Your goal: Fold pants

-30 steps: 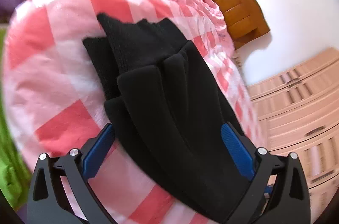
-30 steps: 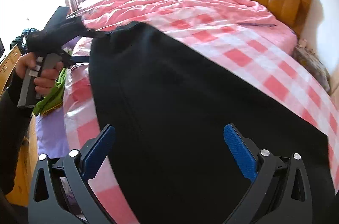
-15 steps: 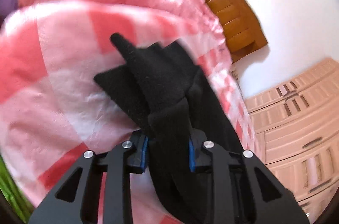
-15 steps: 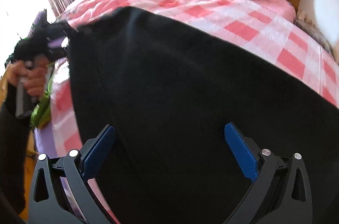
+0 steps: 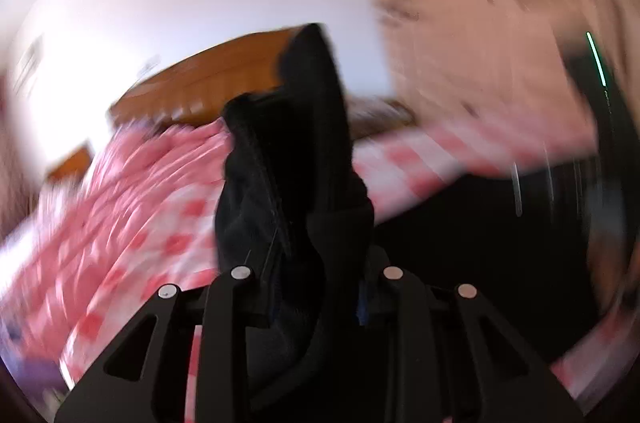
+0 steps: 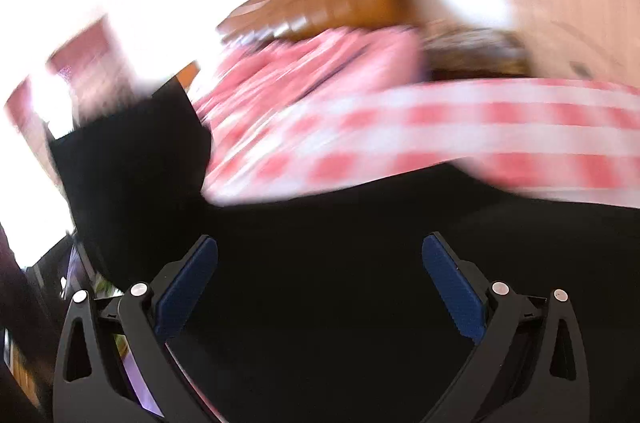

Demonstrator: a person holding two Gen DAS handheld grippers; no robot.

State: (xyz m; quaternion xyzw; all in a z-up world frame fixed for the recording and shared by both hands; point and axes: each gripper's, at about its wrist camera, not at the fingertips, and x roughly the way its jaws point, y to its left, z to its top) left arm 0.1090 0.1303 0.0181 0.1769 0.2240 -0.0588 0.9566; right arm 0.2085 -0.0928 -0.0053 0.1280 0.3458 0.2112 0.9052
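Two grippers work the black pants [image 5: 288, 159] over the bed [image 5: 140, 207]; we judge the step in hand to be the carrying-over of one end for a fold; next we must lay that end square on the rest and smooth it. Our left gripper [image 5: 316, 287] is nearly closed, pinching a bunched end of the pants that stands up toward twelve o'clock in its view. Our right gripper [image 6: 320, 283] stands wide open; dark cloth fills the space between and under its blue pads [image 6: 452, 291], but they press on nothing. Both views are blurred; the pants spread low across the checked pink cover [image 6: 400, 127], from six toward nine o'clock.
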